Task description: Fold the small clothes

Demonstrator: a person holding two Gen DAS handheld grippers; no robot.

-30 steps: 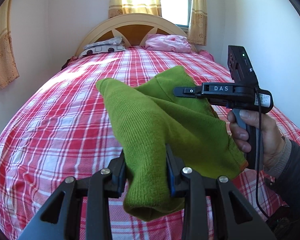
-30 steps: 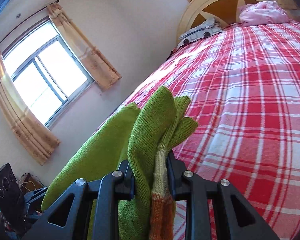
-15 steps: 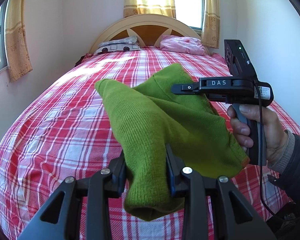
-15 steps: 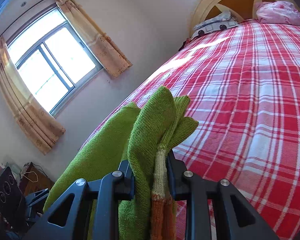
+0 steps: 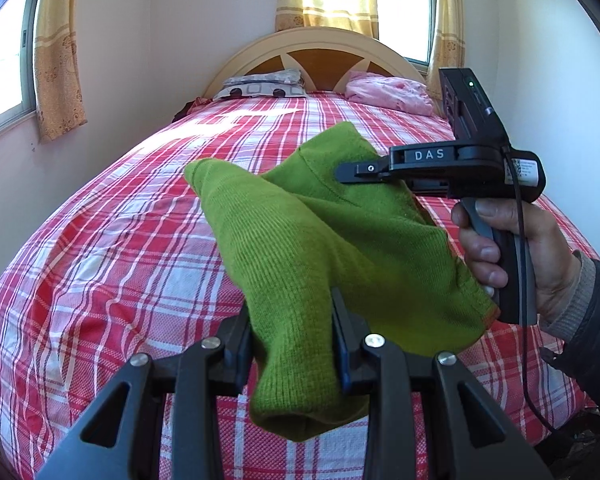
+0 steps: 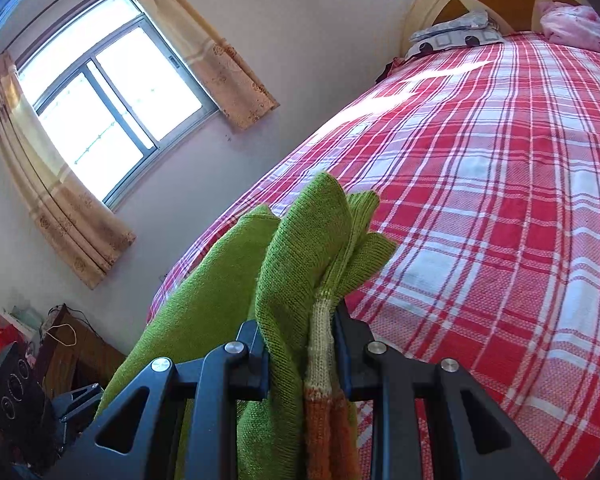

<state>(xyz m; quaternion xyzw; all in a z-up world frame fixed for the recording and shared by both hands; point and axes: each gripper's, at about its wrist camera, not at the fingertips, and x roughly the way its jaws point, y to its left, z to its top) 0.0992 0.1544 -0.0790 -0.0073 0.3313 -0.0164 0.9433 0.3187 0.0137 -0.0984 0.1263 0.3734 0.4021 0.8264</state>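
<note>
A small green knit garment (image 5: 320, 240) with an orange and cream trim hangs in the air above the red plaid bed (image 5: 119, 248), held between both grippers. My left gripper (image 5: 293, 344) is shut on a bunched end of it at the bottom of the left wrist view. My right gripper (image 5: 352, 170) shows there at the right, held by a hand, shut on the garment's far edge. In the right wrist view my right gripper (image 6: 300, 344) pinches several folded layers of the garment (image 6: 300, 248), with the trim (image 6: 324, 392) between the fingers.
The bed's headboard (image 5: 320, 52) stands at the far end with a grey patterned pillow (image 5: 259, 86) and a pink bundle (image 5: 392, 94). Curtained windows (image 6: 111, 108) are on the left wall. A dark cabinet with clutter (image 6: 71, 356) stands beside the bed.
Both grippers keep their hold on the green garment. The views have swung a little, showing more of the left wall and window; the garment hangs the same way.
</note>
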